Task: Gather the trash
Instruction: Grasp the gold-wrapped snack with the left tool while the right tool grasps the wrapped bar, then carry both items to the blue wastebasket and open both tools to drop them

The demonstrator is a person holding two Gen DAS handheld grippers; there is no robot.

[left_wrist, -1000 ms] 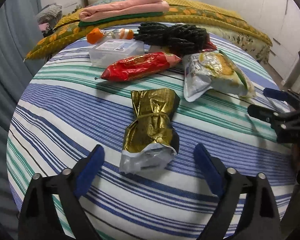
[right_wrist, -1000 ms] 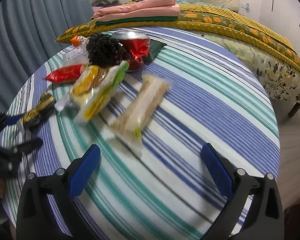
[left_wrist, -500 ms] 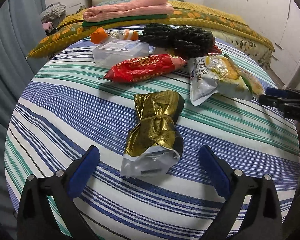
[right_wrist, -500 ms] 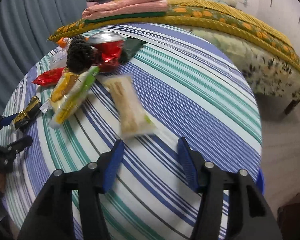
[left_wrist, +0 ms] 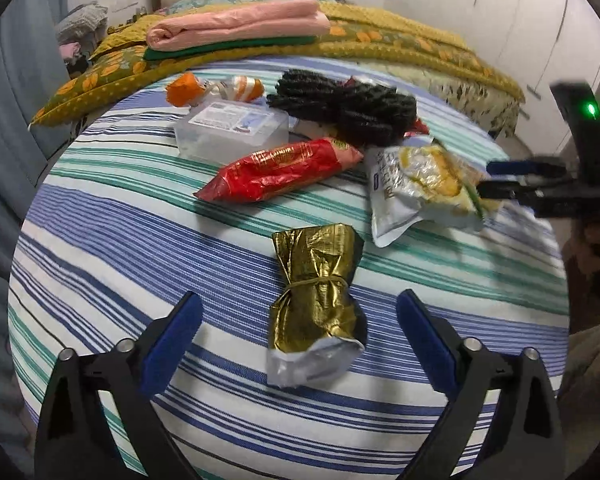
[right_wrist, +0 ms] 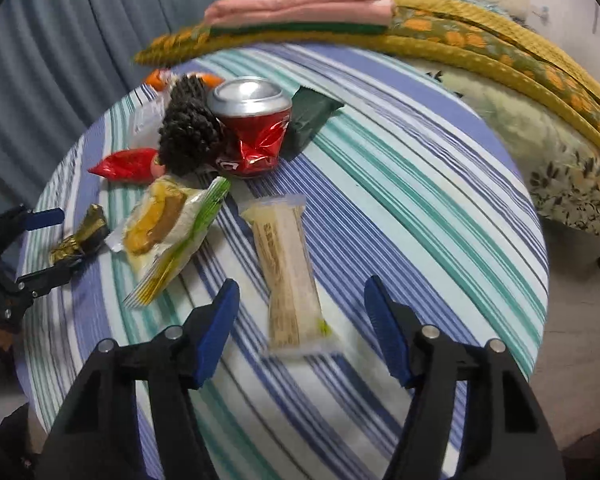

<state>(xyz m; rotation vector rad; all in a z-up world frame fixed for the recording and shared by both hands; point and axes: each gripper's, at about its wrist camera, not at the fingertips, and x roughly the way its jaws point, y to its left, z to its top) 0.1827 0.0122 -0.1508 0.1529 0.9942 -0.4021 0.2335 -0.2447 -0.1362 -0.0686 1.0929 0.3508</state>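
Wrappers scattered on the striped table (left_wrist: 100, 240).
The gold foil wrapper (left_wrist: 316, 300) is framed by the wide-open, empty left gripper (left_wrist: 296, 344); the pale biscuit packet (right_wrist: 288, 276) by the open, empty right gripper (right_wrist: 300, 320).

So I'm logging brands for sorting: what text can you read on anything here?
None is legible.
Crushed red can: white marking, partly hidden.
Red wrapper: gold print, blurred.
Clear box: label too small.
Silver-yellow packet: print blurred.
Pale wrapper: blurred.
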